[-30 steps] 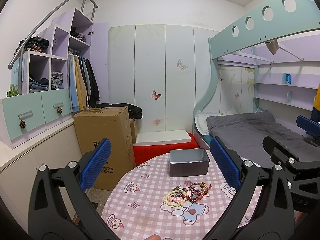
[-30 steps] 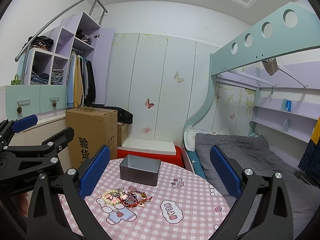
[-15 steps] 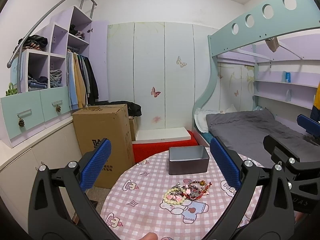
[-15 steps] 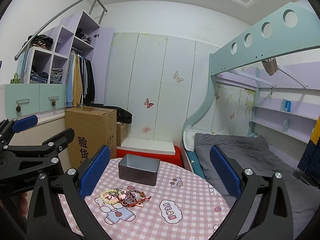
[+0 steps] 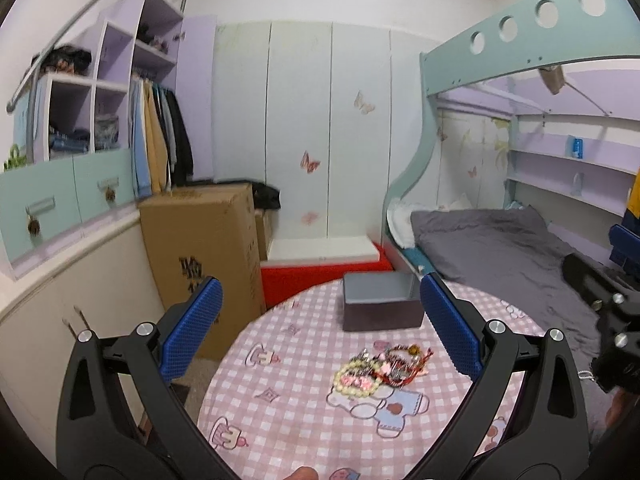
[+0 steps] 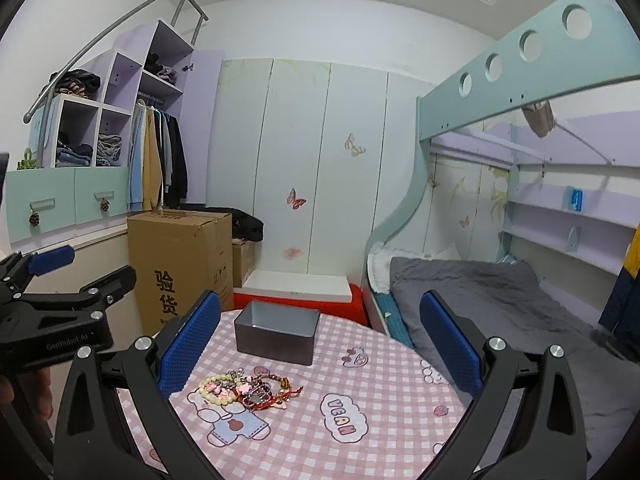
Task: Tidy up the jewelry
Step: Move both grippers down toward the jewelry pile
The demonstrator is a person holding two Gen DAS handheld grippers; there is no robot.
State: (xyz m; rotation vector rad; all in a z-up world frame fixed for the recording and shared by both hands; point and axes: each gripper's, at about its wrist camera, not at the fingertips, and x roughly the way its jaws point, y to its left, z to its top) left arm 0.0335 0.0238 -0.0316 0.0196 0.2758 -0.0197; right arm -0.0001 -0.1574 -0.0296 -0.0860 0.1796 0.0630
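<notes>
Two handheld grippers, both with jaws spread wide and holding nothing. Left gripper (image 5: 320, 320) has dropped and tipped down versus a second ago: in its view the round table with the pink checked cartoon cloth (image 5: 280, 392) now fills more of the frame, and the picture is blurred, so it looks mid-move. Right gripper (image 6: 320, 332) has barely shifted; its view is about the same. Tangled pile of beaded bracelets and red-cord chains (image 6: 248, 388) lies untouched on the cloth, just in front of the open grey rectangular tin box (image 6: 276, 336), not touching it. The box looks empty from here. Brown cardboard carton (image 6: 180, 264) stands on the floor beyond the table's left side. Nothing sorted yet. Judgement: approach phase, left side closing on the pile for a first pick; tangled strands may lift together.
</notes>
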